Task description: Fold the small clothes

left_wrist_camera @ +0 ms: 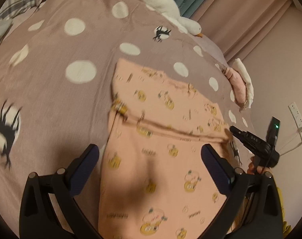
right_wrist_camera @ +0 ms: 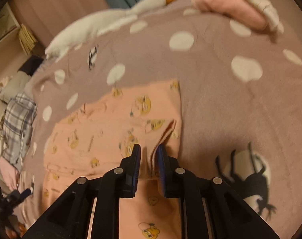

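A small peach-pink garment (left_wrist_camera: 161, 139) with yellow cartoon prints lies partly folded on a mauve polka-dot bedspread (left_wrist_camera: 61, 91). My left gripper (left_wrist_camera: 149, 155) is open, its jaws wide apart and hovering over the garment's near part, holding nothing. My right gripper (left_wrist_camera: 233, 129) shows in the left wrist view at the garment's right edge. In the right wrist view the right gripper (right_wrist_camera: 148, 149) is nearly closed around a raised fold of the garment (right_wrist_camera: 115, 123) near its right edge.
A white plush goose (left_wrist_camera: 170, 6) lies at the far edge of the bed. Folded pink and white clothes (left_wrist_camera: 240, 81) sit at the right edge. A plaid cloth (right_wrist_camera: 17, 115) lies at the left. A wall with a power strip (left_wrist_camera: 298, 121) is on the right.
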`<state>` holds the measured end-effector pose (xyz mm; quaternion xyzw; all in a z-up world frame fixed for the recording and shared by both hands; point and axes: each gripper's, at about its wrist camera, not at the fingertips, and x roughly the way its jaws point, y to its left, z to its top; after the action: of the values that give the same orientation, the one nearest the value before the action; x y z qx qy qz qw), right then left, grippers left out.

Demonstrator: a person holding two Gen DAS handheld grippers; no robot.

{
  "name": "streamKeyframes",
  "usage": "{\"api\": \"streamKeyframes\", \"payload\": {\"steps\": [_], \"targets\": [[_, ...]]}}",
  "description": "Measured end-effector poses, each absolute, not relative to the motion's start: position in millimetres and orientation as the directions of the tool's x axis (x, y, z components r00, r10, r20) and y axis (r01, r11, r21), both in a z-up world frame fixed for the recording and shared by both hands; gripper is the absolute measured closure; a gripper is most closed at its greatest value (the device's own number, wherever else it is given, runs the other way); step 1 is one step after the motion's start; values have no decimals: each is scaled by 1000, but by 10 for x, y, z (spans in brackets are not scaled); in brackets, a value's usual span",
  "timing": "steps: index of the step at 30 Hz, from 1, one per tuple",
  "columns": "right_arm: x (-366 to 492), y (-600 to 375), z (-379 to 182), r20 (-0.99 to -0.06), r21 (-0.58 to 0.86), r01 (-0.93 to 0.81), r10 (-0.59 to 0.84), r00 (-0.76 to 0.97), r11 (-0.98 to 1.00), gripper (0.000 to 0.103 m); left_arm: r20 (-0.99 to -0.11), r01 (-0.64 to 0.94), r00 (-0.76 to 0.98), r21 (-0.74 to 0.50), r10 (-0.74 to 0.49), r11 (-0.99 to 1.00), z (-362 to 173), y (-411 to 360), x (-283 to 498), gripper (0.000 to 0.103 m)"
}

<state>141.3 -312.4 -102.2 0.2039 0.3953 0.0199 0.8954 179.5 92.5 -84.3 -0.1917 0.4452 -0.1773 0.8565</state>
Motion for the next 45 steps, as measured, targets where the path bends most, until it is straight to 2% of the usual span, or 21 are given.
{"api": "streamKeyframes", "payload": {"steps": [3,6,7,8,11,15,17,19,21,22,25,29,33,38,45], "targets": [[1348,-3114,-831,-648,354,118,152,746,928,86,-675,160,545,-498,-497,852,-804,833,2000,2],[1388,-3030,-781,-626,375,35,225,746,927,86,-665,157,536,-526,-520,836,-851,759,2216,4],[1413,-2979,-803,-636,367,17,237,734,930,86,-665,155,532,-532,-524,832,-881,744,2275,12],[1429,-2932,-834,-646,359,-3,251,721,933,86,-673,147,528,-528,-518,836,-930,719,2339,27],[1472,-2816,-967,-682,328,-36,263,683,944,86,-713,120,505,-500,-486,858,-1099,684,2479,51],[1522,-2813,-1165,-734,312,-6,245,634,950,86,-762,91,469,-461,-446,883,-1344,713,2582,61],[1533,-2864,-1247,-755,303,14,231,613,953,89,-774,87,461,-447,-434,890,-1425,761,2596,72],[1528,-2891,-1280,-758,306,17,233,609,952,94,-772,88,459,-453,-440,887,-1425,808,2602,72],[1522,-2905,-1262,-765,317,28,238,599,948,94,-775,84,453,-455,-441,887,-1390,833,2589,71],[1508,-2898,-1232,-768,315,34,234,596,948,94,-775,86,453,-455,-441,887,-1367,836,2571,68],[1422,-2803,-1127,-745,298,-10,239,622,955,94,-778,109,441,-448,-447,887,-1367,789,2513,47],[1483,-2761,-1320,-794,262,0,216,569,965,94,-802,143,434,-389,-410,910,-1409,712,2415,47],[1346,-2821,-1210,-774,306,16,239,586,952,94,-804,155,435,-377,-406,913,-1335,763,2224,47],[935,-2799,-1076,-745,307,-32,261,614,951,90,-780,170,449,-404,-436,899,-1256,897,1852,41],[508,-2636,-1340,-796,294,-53,275,540,954,90,-799,210,443,-348,-407,913,-1426,824,1347,46]]}}
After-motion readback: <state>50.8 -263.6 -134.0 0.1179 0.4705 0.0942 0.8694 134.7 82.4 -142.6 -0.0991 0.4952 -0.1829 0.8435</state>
